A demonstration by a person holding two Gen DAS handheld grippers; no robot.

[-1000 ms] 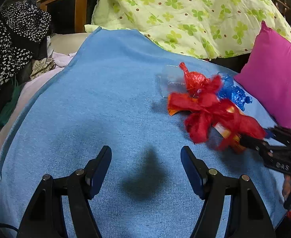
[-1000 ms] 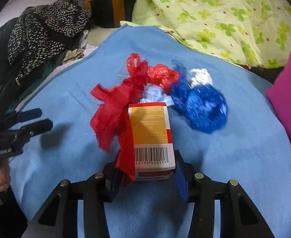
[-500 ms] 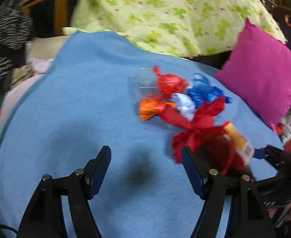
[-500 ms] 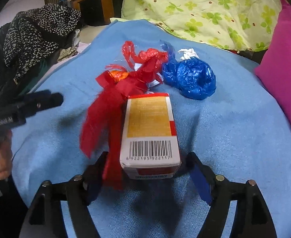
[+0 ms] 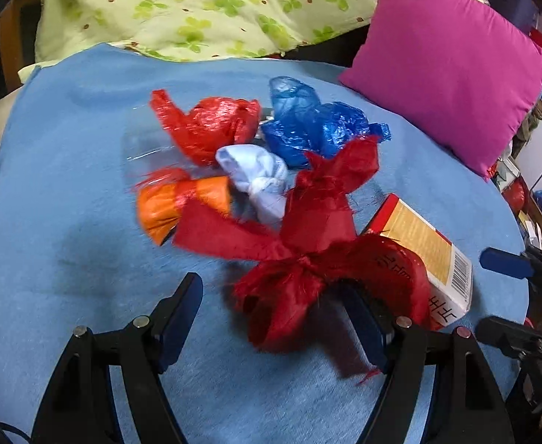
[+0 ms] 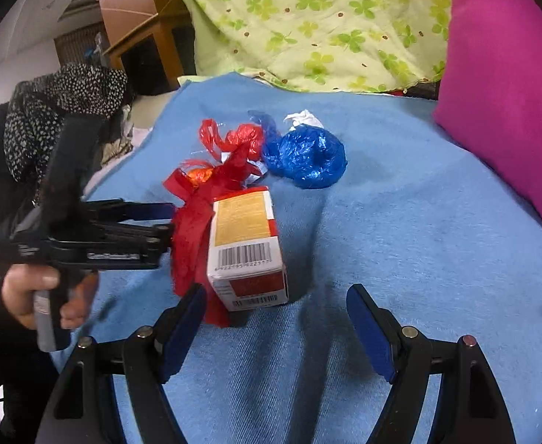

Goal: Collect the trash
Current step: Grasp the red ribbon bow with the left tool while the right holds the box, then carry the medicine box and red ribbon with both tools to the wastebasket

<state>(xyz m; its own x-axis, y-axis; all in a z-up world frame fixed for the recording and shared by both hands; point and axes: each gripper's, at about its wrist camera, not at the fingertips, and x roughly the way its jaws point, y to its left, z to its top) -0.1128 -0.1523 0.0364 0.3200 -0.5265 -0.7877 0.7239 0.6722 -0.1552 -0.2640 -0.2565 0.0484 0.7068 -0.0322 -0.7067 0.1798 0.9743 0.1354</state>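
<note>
A blue fleece blanket (image 5: 67,192) covers the bed surface and fills the middle of both views. Behind it, at twelve o'clock, a light green quilt (image 5: 204,7) printed with clover leaves and small brown dots is heaped up against the blanket's far edge. A magenta cushion (image 5: 452,70) leans at two o'clock in the left wrist view and at three o'clock in the right wrist view, its lower corner resting on the blanket. At ten o'clock in the right wrist view, a black garment with white speckles (image 6: 67,96) is piled beside the bed, with a brown wooden cabinet (image 6: 148,33) behind it at eleven o'clock.
</note>
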